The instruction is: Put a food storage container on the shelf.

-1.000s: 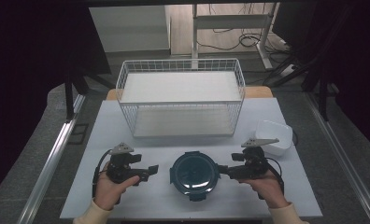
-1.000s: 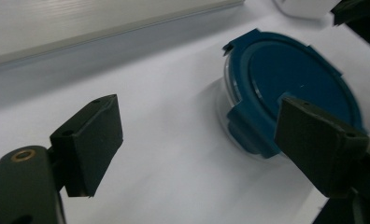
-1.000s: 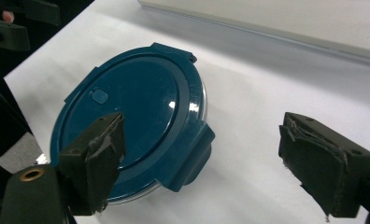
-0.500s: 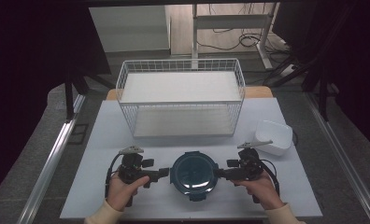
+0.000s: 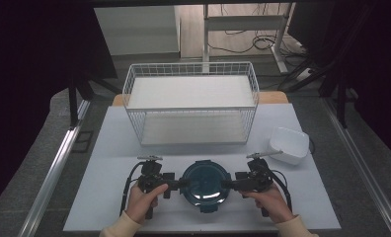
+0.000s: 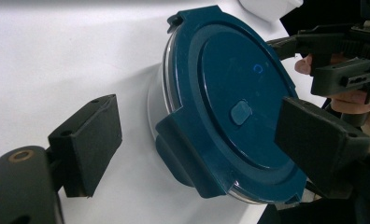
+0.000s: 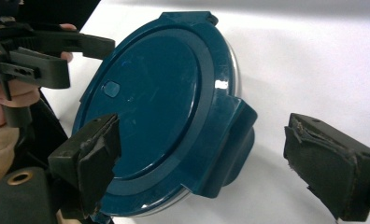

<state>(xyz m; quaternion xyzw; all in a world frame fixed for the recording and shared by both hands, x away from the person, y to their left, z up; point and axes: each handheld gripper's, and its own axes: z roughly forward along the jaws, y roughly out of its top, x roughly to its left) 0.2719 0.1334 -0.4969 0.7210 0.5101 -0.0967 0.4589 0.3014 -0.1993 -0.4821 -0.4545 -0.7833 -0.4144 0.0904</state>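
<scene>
Approach step: my left gripper (image 5: 179, 183) and right gripper (image 5: 228, 184) stand wide open, gripping nothing, bracketing the lidded container (image 5: 204, 184) at nine and three o'clock; next, close on its latch tabs.

Round blue-lidded container (image 5: 205, 181), closed, upright, table's front.

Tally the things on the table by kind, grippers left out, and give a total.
Round container with dark blue lid: 1
White wire basket: 1
White bowl: 1
Total: 3
</scene>
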